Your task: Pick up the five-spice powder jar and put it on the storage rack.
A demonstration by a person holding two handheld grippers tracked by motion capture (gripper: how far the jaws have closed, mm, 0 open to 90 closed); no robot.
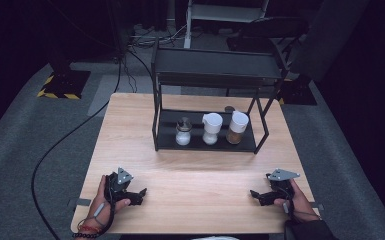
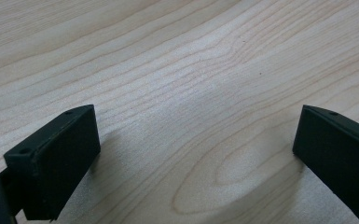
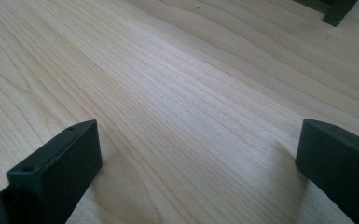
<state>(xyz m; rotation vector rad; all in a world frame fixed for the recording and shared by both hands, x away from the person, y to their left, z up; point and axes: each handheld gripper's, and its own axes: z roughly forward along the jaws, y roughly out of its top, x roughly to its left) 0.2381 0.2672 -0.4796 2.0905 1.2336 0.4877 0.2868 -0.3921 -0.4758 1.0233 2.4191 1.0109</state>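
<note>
A black two-tier rack (image 1: 210,70) stands at the far middle of the wooden table (image 1: 190,200). On its lower shelf sit a small glass shaker (image 1: 183,133), a white jar (image 1: 211,128) and a white-lidded jar of brown powder (image 1: 237,128). My left gripper (image 1: 141,196) rests on the table near the front left, held by a hand; its jaws stand wide apart over bare wood (image 2: 196,135). My right gripper (image 1: 254,195) rests near the front right, also wide open over bare wood (image 3: 196,140).
A rack foot (image 3: 338,11) shows at the far top right of the right gripper view. Black cables (image 1: 50,150) run over the grey carpet left of the table. A yellow-striped base (image 1: 62,82) stands at the far left, with dark chairs and a white frame behind the rack.
</note>
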